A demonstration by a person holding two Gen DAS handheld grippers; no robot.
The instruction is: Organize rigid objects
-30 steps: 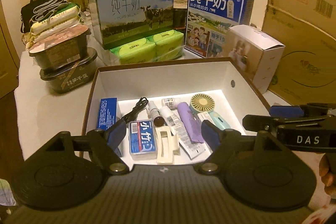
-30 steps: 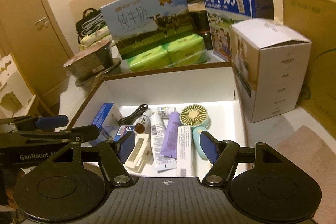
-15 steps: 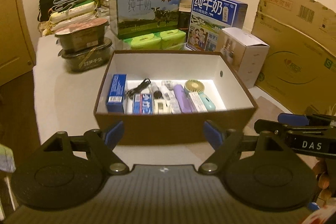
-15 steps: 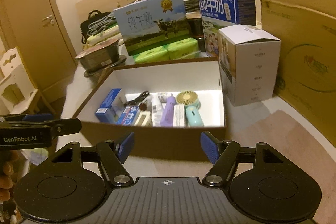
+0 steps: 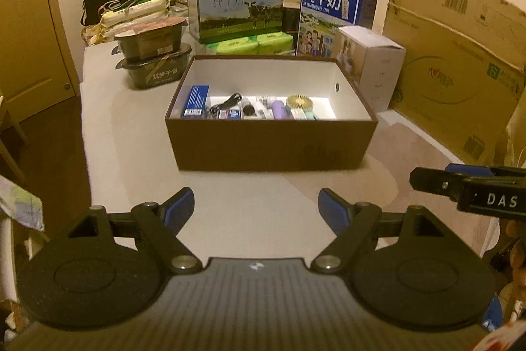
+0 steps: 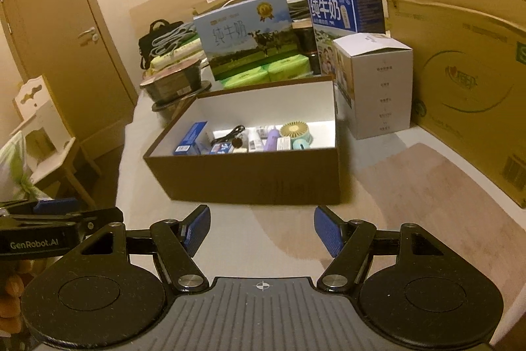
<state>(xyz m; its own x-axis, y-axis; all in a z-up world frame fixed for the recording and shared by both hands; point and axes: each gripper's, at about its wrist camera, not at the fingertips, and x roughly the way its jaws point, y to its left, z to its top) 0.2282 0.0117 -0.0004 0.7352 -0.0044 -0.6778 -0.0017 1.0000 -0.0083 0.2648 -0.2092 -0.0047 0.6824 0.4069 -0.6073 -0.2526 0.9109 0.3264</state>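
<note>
While both gape empty, brown box (image 5: 269,150) beyond left tool (image 5: 255,209), right tool (image 6: 261,227)

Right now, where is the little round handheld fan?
In both wrist views the handheld fan lies inside the brown box, toward its right end, just right of the purple tube and near the back wall.

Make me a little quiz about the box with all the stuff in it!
1. True or false: the brown box has its lid on.
2. What colour is the carton standing at the left end inside it: A red, B blue, C yellow?
3. Fill in: the left gripper and right gripper hold ____.

Key: 1 false, the top is open. 2 B. 3 nothing; both are open, short of the box.
</note>
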